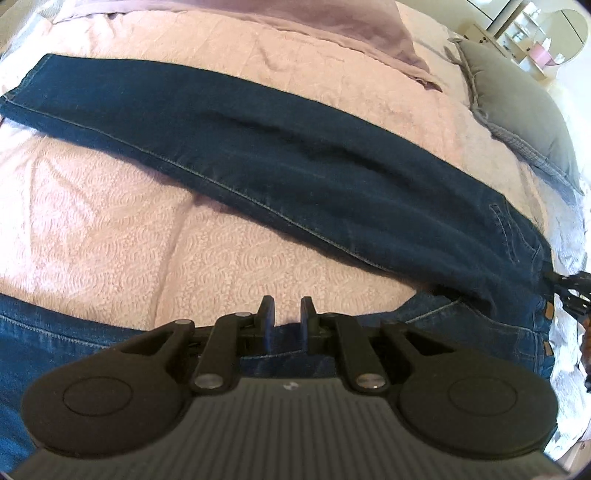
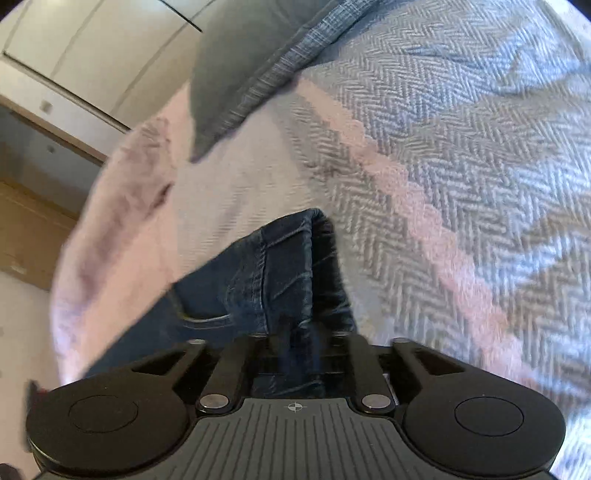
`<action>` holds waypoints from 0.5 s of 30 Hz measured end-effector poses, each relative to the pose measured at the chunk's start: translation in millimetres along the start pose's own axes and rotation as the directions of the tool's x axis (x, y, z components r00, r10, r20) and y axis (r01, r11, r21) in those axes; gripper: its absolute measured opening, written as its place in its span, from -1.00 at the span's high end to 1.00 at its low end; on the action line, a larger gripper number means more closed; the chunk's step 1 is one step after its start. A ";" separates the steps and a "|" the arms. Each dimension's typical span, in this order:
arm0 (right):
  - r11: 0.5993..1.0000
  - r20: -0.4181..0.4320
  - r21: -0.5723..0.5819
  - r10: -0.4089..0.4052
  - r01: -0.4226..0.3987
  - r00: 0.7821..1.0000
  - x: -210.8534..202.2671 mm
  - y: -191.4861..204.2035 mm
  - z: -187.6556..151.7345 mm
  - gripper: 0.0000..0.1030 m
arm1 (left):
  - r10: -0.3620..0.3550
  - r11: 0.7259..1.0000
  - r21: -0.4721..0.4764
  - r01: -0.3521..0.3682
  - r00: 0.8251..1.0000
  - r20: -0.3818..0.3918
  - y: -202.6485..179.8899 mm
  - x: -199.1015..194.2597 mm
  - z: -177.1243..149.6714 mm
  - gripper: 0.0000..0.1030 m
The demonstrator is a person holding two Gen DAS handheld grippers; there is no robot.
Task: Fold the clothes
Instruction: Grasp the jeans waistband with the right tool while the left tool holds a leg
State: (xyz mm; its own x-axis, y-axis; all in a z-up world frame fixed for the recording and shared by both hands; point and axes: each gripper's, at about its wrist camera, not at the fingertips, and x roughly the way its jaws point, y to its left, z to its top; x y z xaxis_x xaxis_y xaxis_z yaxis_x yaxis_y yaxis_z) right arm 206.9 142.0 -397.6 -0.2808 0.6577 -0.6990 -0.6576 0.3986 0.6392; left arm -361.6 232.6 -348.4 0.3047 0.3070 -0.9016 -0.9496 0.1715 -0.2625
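Observation:
Dark blue jeans (image 1: pixel 295 162) lie spread on a pink bedspread (image 1: pixel 110 229), one leg running diagonally from upper left to the waist at the right. The other leg (image 1: pixel 74 343) runs along the bottom under my left gripper (image 1: pixel 286 306). Its jaws stand narrowly apart, with that leg's edge caught between the pads near their base. At the right edge my right gripper (image 1: pixel 574 291) sits at the waist. In the right wrist view a bunch of denim (image 2: pixel 288 266) stands up between the jaws of the right gripper (image 2: pixel 299 332) and hides the fingertips; the picture is blurred.
A grey pillow (image 1: pixel 517 107) lies at the far right of the bed, and a mauve cloth (image 1: pixel 369 29) lies at its far side. A blue-grey herringbone blanket (image 2: pixel 461 129) covers the bed beyond the waist. White cupboard doors (image 2: pixel 74 44) stand past the bed's edge.

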 end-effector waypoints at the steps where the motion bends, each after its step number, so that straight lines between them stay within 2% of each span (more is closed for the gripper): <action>1: 1.000 -0.009 0.017 0.020 -0.020 1.000 -8.8 -5.7 -5.1 0.32 | 0.000 1.000 -0.005 0.000 1.000 -0.004 0.6 0.7 -0.6 0.82; 6: 0.992 -0.044 0.086 0.099 -0.095 0.994 -37.2 -25.1 -35.8 0.31 | -0.007 1.000 -0.028 0.007 1.000 -0.014 0.5 3.8 -2.1 0.82; 15: 0.987 -0.081 0.104 0.128 -0.120 0.988 -28.7 -44.6 -48.2 0.31 | -0.012 1.000 -0.016 0.011 1.000 -0.019 -4.5 4.6 1.4 0.80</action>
State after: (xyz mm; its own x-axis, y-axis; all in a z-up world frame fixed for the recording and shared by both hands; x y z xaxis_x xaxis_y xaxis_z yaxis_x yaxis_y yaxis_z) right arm 210.7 74.6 -421.5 -0.4187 0.6494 -0.6348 -0.5430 0.3813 0.7482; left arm -355.9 234.5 -350.9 0.3142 0.2867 -0.9050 -0.9471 0.1605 -0.2780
